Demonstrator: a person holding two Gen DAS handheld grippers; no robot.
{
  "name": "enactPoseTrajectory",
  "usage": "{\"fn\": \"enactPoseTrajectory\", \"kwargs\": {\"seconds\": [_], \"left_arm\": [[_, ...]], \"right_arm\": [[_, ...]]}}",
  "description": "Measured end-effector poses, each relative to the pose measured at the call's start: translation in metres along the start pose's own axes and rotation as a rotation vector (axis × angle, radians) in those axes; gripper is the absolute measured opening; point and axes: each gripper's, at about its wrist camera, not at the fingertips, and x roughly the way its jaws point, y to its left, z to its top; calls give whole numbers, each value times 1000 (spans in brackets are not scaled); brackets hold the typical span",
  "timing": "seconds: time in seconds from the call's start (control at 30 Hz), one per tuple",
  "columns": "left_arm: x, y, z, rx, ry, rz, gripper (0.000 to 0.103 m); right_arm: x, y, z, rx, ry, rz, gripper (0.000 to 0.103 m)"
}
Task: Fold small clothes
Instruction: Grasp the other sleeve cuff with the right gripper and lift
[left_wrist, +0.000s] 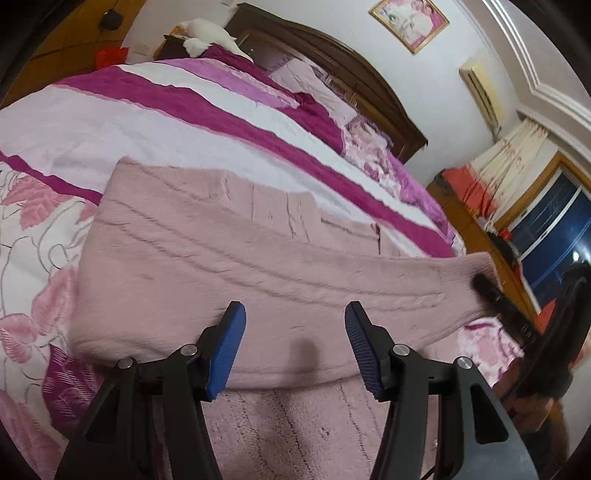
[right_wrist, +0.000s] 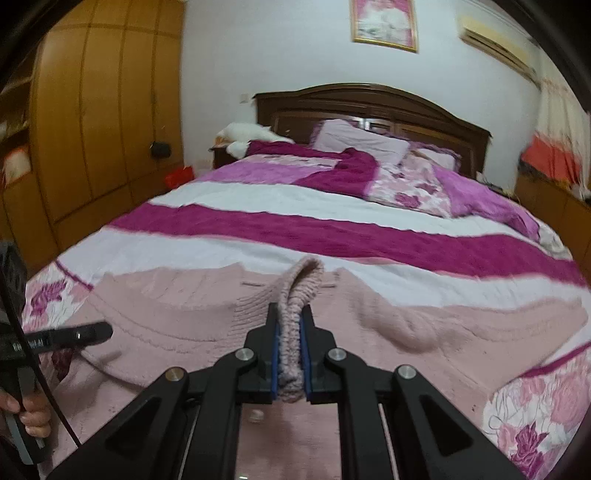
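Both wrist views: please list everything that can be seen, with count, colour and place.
sweater: one, pale pink knit, spread on the near end of the bed
cuff: one, pale pink ribbed, lifted between the right tongs
bed cover: one, magenta, white and floral pink, over the bed
pillows: at least two, lilac, at the headboard
headboard: one, dark brown wood, against the far wall
wardrobe: one, orange-brown wood, left of the bed
framed picture: one, pink, on the wall
air conditioner: one, cream, high on the wall
window: one, dark, at the right
left tongs: one, black with blue pads, open above the sweater
right tongs: one, shut on the cuff
hand: one, holding the left tool's handle
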Motion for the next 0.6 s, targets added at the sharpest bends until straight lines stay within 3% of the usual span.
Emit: {"fn": "enactPoseTrajectory", "kwargs": {"seconds": [0.13,0.33,0.6], "left_arm": [[11,-14,-5,66,17,15,33],[25,-36,-11,167,48,-21,33],[30,-30,-10,105,35,-37,33]], "right_arm": [[1,-33,-1,46,12,-16,9],[-5,-73,-3,90,-1,-65,9],[5,-125,-22,191,69,-85,9]]}}
